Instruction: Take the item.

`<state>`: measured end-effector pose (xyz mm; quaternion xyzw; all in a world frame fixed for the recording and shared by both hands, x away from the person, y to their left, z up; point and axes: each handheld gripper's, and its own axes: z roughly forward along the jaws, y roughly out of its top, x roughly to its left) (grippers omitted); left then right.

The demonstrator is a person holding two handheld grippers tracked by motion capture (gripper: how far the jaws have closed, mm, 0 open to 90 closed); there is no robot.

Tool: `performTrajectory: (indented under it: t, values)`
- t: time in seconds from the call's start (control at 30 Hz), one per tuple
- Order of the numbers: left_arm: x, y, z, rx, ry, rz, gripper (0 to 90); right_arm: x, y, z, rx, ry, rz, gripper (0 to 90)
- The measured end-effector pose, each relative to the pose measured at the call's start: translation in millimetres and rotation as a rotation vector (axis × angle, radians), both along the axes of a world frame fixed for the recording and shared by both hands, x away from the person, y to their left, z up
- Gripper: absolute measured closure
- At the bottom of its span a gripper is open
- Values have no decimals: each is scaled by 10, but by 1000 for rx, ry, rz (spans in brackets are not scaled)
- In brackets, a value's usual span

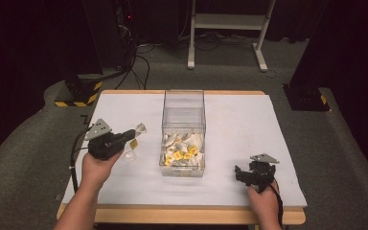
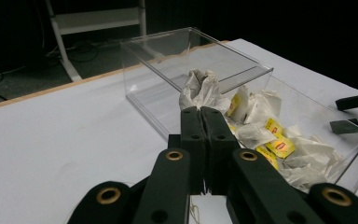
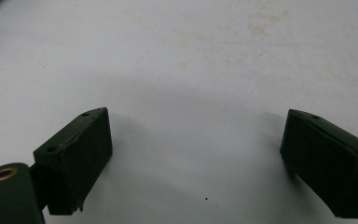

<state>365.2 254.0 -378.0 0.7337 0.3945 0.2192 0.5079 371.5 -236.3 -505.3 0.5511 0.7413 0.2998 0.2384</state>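
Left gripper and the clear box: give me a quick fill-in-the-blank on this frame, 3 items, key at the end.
1. The left gripper is shut on a ____.
2. The jaws of the right gripper stand ____.
3. The tea bags lie in a clear plastic ____.

Missing words: tea bag; open; box
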Motion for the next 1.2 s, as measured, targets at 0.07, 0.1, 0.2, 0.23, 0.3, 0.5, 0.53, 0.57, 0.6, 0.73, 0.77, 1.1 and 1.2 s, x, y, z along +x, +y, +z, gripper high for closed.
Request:
performTrajectory:
  t: [0.07,0.1,0.2,0.23,0.3,0.5,0.53,0.57,0.6,0.73,0.77,1.1,1.2]
  values:
    - [-1,35,5,2,-2,8,884,0,0,-1,0,-1,-1,90]
    - [-2,52,6,2,-2,11,884,0,0,-1,0,-1,0,90]
    - [-2,104,9,1,-3,22,885,0,0,-1,0,-1,-1,90]
    - [-2,118,9,-2,-3,27,884,0,0,-1,0,-1,0,90]
    - [0,149,10,0,-5,32,884,0,0,0,0,0,0,90]
    - [15,216,-4,1,-1,47,884,0,0,0,0,0,0,90]
    - [22,226,-10,1,1,50,884,0,0,0,0,0,0,90]
    - [27,232,-14,2,1,52,884,0,0,0,0,0,0,90]
    - [32,239,-18,3,2,53,884,0,0,-1,0,-1,-1,89]
    - [54,253,-38,6,6,58,884,0,1,-1,0,-1,-1,90]
    - [60,254,-46,5,6,60,884,0,0,-1,0,-1,-1,90]
    - [103,293,-165,18,31,74,884,0,-1,0,0,0,0,90]
    - [110,307,-207,23,44,77,884,0,0,0,0,0,0,90]
